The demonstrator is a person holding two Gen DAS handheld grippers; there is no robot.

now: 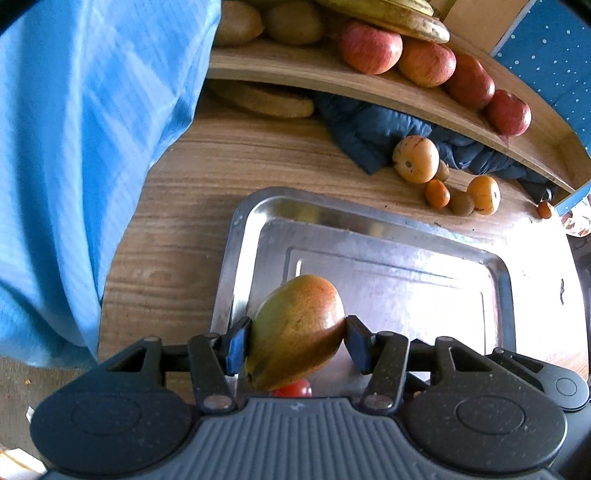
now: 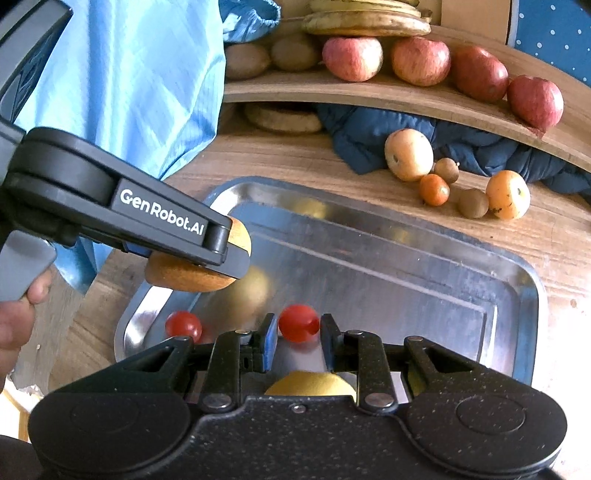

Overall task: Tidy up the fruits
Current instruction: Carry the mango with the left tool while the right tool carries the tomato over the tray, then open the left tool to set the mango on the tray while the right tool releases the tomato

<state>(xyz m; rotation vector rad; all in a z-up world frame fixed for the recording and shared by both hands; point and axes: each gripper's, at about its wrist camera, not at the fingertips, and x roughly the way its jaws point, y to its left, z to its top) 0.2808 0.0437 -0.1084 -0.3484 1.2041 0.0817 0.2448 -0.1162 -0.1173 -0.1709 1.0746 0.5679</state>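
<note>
My left gripper (image 1: 295,339) is clamped on a mango (image 1: 295,332), its blue pads pressing the fruit from both sides, stem end toward me, held above the near left part of the steel tray (image 1: 369,221). Seen from my right wrist, that same left gripper (image 2: 229,254) reaches in from the left over the tray's (image 2: 406,236) left end with the mango (image 2: 184,275) showing under and past its finger. My right gripper (image 2: 298,332) is closed on a red cherry tomato (image 2: 298,323), the pads touching it on either side, over the near edge of the tray. A second cherry tomato (image 2: 183,325) lies in the tray's near left corner, and a yellow fruit (image 2: 310,384) sits just below my right gripper, mostly hidden by its body.

Both grippers tilt steeply down toward the tray. My left hand (image 2: 18,314) wraps the grey handle at the left edge of the right-wrist view, beside a blue sleeve (image 2: 147,74).

The tray rests on a wood-grain bench (image 1: 166,221). Beyond it lie two yellow-orange fruits (image 2: 408,155), a small orange one (image 2: 434,189) and two small brown ones (image 2: 472,203), close together in front of a dark blue cloth (image 2: 369,129). Above the cloth runs a wooden shelf (image 2: 369,92) carrying a row of red apples (image 2: 352,59), brown oval fruits (image 2: 295,51) at its left, and bananas (image 2: 365,24) on top.
</note>
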